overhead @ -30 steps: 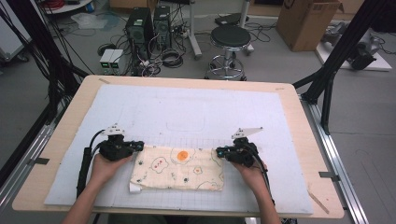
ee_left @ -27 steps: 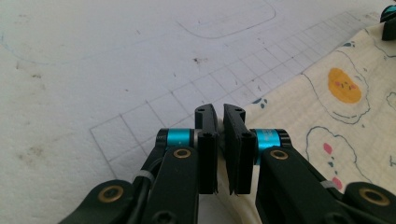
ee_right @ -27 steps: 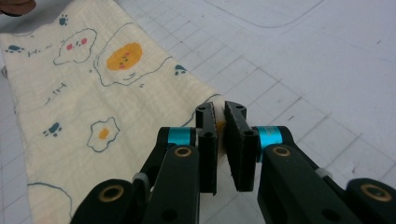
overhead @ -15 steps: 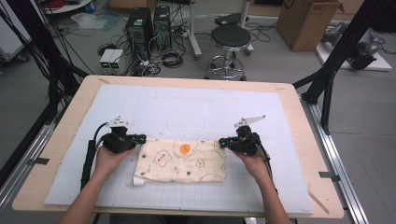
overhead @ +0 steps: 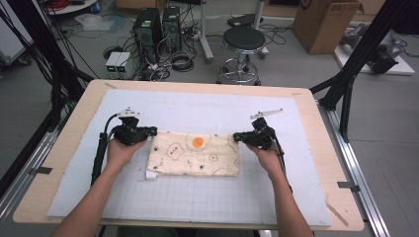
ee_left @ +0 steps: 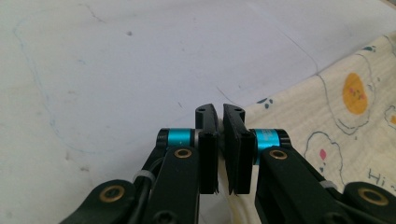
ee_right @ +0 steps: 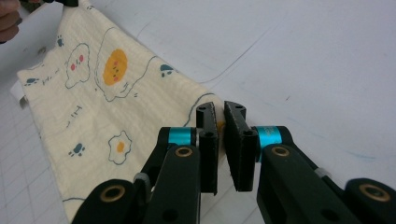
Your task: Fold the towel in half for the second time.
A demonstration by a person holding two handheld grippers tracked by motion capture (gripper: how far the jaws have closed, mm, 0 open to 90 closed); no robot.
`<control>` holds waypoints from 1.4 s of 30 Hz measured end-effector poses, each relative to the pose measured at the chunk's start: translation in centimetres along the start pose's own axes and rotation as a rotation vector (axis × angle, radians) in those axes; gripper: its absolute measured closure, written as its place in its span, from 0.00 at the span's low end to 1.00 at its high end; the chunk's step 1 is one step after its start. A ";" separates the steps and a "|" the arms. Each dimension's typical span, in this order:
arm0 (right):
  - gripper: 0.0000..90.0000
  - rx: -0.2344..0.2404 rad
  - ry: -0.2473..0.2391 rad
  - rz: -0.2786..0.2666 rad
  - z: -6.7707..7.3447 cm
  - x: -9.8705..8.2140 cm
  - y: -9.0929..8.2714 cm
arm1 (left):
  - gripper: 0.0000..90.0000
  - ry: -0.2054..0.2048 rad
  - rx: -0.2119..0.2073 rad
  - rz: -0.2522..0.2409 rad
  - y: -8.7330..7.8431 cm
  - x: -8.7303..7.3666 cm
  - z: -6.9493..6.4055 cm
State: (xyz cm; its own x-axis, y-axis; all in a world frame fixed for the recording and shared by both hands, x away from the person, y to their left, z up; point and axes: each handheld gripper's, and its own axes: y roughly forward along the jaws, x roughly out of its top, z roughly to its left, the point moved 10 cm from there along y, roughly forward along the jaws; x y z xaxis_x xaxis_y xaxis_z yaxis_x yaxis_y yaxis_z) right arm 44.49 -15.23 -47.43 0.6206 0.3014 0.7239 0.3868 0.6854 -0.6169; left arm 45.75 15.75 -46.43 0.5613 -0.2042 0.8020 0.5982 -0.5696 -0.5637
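Cream cloth [overhead: 195, 154] x1 – 2 grippers, L [overhead: 152, 132] + R [overhead: 237, 136], each clamped on corner.

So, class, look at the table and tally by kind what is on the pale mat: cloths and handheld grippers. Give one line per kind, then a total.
Cream cloth printed with fried eggs, folded flat: 1
Black two-jaw grippers, the left gripper and the right gripper, each shut on an upper corner of the cloth: 2
Total: 3
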 end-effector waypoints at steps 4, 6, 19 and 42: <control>0.94 -0.008 0.016 -0.010 -0.7 0.8 0.4 | 0.94 -0.015 0.017 0.006 0.8 0.4 0.7; 0.94 -0.014 0.021 -0.007 -1.0 1.2 0.5 | 0.94 -0.021 0.027 -0.006 1.1 0.7 1.1; 0.94 -0.062 0.080 0.013 -3.3 1.6 2.5 | 0.94 -0.068 0.038 0.006 3.1 0.7 2.7; 0.94 -0.031 0.062 -0.026 -2.2 2.0 1.5 | 0.94 0.011 0.037 -0.015 1.9 0.3 1.8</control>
State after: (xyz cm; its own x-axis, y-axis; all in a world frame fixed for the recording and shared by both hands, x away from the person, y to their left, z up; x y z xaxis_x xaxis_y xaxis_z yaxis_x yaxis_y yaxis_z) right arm 47.81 -15.01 -47.59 0.6503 0.2415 0.7203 0.4241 0.6713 -0.6079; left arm 48.07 16.00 -47.57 0.5463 -0.2047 0.8122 0.6273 -0.5425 -0.5587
